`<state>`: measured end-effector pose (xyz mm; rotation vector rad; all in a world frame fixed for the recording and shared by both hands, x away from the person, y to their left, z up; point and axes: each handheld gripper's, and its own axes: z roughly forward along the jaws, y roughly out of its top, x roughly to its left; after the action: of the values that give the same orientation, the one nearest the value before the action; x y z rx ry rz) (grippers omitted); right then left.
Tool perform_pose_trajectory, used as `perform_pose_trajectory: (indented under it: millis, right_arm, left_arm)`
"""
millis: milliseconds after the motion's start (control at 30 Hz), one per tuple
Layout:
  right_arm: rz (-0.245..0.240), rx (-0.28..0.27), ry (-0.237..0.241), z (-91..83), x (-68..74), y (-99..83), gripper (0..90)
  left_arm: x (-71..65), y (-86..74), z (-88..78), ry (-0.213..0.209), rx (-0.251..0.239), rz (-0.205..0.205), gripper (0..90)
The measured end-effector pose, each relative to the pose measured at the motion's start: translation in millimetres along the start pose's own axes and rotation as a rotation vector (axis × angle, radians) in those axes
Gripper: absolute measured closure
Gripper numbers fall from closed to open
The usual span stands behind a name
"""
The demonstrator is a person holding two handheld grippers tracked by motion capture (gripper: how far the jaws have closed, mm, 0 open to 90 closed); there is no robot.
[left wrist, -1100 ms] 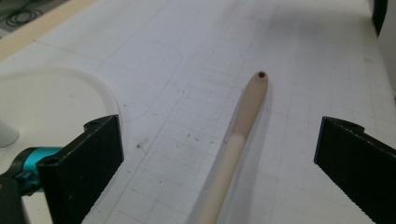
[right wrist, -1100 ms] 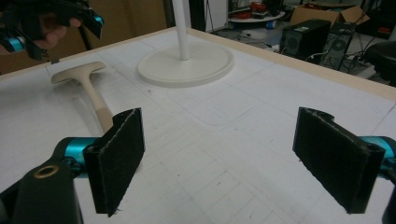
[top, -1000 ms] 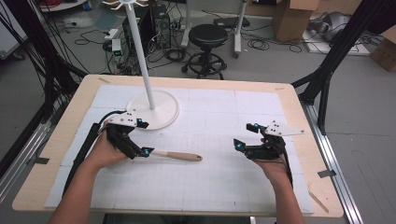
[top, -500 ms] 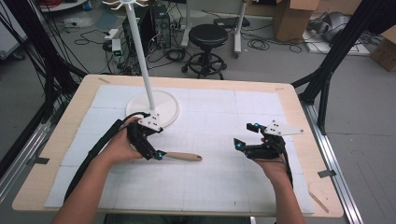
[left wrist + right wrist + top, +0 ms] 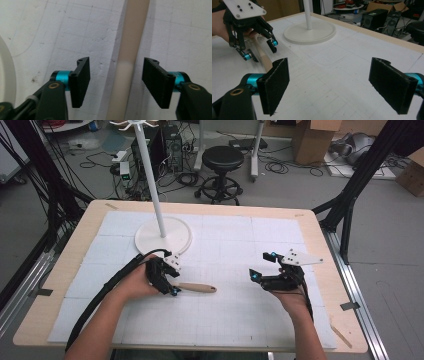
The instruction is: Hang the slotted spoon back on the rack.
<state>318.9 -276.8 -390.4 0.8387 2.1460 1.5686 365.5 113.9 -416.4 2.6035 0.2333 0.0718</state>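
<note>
L tool (image 5: 112,82) moved over wooden handle (image 5: 127,62), jaws just closing, apparently not touching; R tool (image 5: 337,87) wide open.

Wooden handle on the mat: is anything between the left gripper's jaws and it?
Nothing visible. In the left gripper view the wooden handle lies between the pads of the left gripper, with bare mat on both sides. The jaws have just been closing around it but do not press on it yet. The white stand base sits apart.
</note>
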Motion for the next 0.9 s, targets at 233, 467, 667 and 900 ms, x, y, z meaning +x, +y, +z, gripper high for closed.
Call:
perform_pose_trajectory:
  millis: [233,467,667,900]
  right_arm:
    - [-0.004,0.001,-0.002,0.0,0.1,0.0,16.3]
    - [-0.005,0.009,0.0,1.2,1.5,-0.1,16.3]
    - [0.003,0.012,0.002,0.9,1.4,-0.3,16.3]
    - [0.001,0.004,0.007,1.4,1.4,0.1,16.3]
  left_arm:
    - [0.4,1.6,2.9,-0.03,0.024,0.015,65.9]
    - [-1.7,3.7,2.1,-0.035,0.04,0.045,72.0]
    - [-3.1,3.4,-9.2,0.003,-0.002,0.042,75.0]
    - [-5.1,3.7,-44.5,0.014,-0.135,0.039,75.5]
